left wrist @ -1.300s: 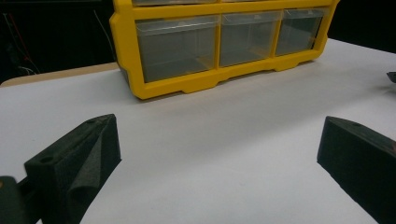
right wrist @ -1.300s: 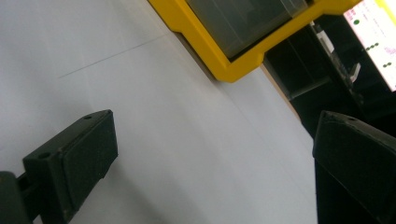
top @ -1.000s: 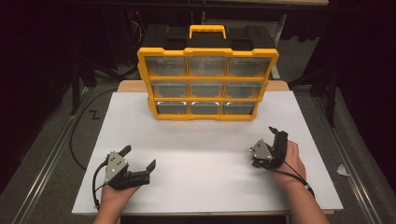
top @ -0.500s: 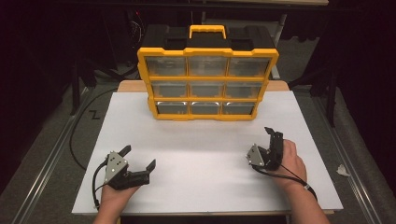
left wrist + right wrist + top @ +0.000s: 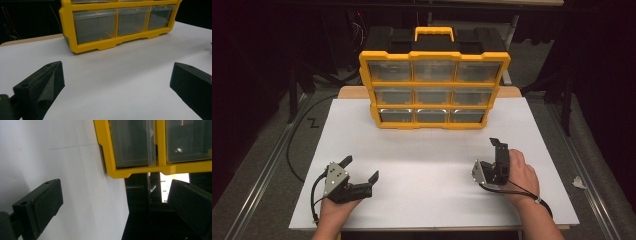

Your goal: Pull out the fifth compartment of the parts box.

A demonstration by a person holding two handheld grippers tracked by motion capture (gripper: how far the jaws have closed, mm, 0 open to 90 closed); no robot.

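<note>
A yellow organizer (image 5: pixel 434 90) with clear drawers and a black back stands upright at the far middle of the white table top (image 5: pixel 427 155). Near the front left, a hand holds my left gripper (image 5: pixel 360 168), which lies flat and open, holding nothing. In the left gripper view the jaws of the left gripper (image 5: pixel 117 85) stand wide apart, facing the organizer's bottom drawers (image 5: pixel 117 25). My right gripper (image 5: pixel 498 162) is at the front right, turned on its side and held in a hand. The right gripper view shows the right gripper (image 5: pixel 113 215) open and holding nothing, with the organizer's corner (image 5: pixel 135 145) ahead.
A black cable (image 5: pixel 294 145) runs along the floor left of the table. A small white scrap (image 5: pixel 578 182) lies on the floor at the right. Dark stands and table legs surround the organizer's back. Bare white surface lies between the two grippers.
The right hand has drawn its gripper a little toward the front edge and leftward. The left gripper has stayed where it was.
</note>
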